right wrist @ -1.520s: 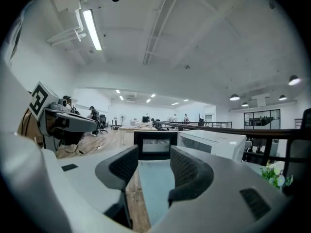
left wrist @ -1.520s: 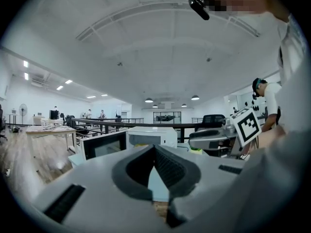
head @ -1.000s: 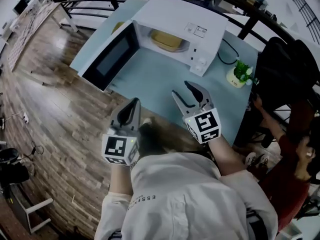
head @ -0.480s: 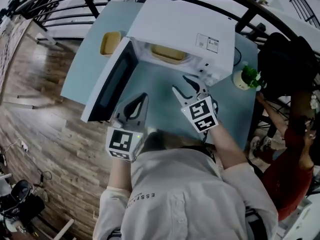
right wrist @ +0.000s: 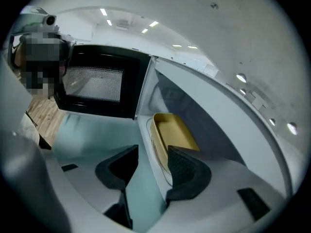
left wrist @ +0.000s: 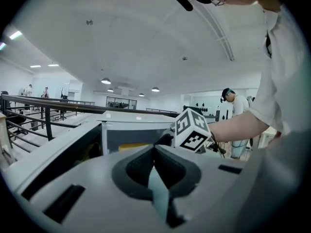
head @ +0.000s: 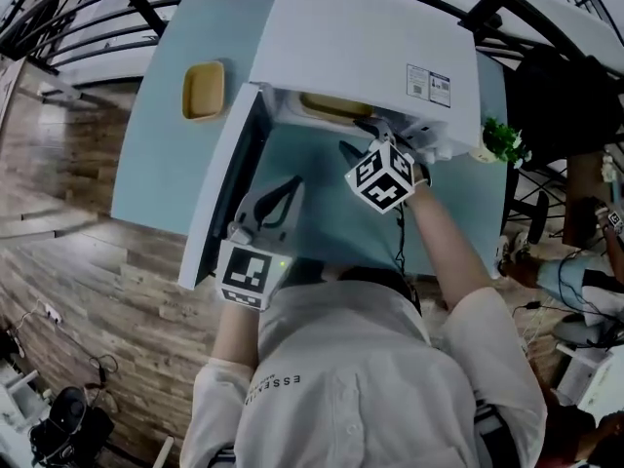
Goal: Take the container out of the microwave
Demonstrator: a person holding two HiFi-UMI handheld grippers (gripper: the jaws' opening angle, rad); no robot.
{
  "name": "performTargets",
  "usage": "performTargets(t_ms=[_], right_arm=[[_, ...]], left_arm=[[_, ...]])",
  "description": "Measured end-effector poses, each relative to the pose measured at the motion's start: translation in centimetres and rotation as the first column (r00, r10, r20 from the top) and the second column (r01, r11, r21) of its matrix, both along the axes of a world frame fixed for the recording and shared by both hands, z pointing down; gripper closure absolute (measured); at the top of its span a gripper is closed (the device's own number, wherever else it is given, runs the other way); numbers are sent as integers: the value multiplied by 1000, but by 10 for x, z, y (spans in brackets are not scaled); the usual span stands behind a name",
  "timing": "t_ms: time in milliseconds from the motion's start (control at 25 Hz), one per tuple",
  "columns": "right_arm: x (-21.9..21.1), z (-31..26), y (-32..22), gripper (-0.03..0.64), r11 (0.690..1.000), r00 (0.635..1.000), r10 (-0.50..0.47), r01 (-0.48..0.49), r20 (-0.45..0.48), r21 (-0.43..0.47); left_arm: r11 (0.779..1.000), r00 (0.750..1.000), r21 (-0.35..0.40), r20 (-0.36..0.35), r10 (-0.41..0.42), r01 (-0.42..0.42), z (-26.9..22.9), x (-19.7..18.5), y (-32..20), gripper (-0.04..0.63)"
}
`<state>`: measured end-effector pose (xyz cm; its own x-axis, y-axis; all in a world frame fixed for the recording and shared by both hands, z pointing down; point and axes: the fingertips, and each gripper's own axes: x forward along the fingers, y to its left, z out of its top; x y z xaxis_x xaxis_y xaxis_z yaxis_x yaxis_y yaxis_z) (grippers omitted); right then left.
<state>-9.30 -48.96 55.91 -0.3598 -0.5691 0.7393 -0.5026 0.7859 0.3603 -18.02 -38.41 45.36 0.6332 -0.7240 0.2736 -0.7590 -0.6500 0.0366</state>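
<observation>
1. Two hand-held tools over a teal table [head: 156, 154]: right gripper [right wrist: 153, 153] forward at the oven mouth, left gripper [left wrist: 154, 152] behind it and lower, beside the door.
2. Right gripper: jaws spread wide, nothing clamped; tips at the front sill of the microwave [head: 361, 37].
3. Yellow container [right wrist: 176, 130]: directly ahead of the right gripper's tips, inside the cavity, lying flat on the cavity floor; near end just beyond the right-hand jaw, contact not discernible.
4. Microwave door [right wrist: 99, 81]: swung fully open, to the left of the right gripper and just left of the left gripper.
5. Left gripper: jaw tips pressed together, nothing between them; pointed toward the cavity, with the marker cube [left wrist: 192, 130] of the right gripper ahead and slightly right.
6. Second yellow dish [head: 203, 89]: on the table, beyond the door, well left of both tools.
7. Small potted plant [head: 499, 139]: right of the right gripper, beside the microwave's corner.
</observation>
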Motion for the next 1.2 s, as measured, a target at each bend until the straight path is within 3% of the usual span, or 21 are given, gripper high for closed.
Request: performTargets(t_ms=[320, 480, 680, 1080, 1200], right_arm=[[-6, 36, -36, 419, 998, 988, -48, 41, -148, -45], [-5, 48, -44, 424, 997, 982, -58, 49, -179, -57], [-2, 58, -51, 532, 995, 962, -89, 76, -258, -63], [3, 54, -52, 581, 994, 963, -91, 72, -252, -81], [2, 50, -44, 581, 994, 970, -88, 69, -225, -88]], left_arm=[[998, 998, 7, 2, 62, -62, 9, -4, -18, 594], [996, 996, 16, 13, 88, -88, 10, 0, -22, 594], [996, 996, 22, 20, 90, -90, 8, -3, -26, 594], [996, 996, -28, -28, 83, -83, 4, -1, -24, 594], [996, 996, 6, -9, 93, -93, 4, -2, -24, 594]])
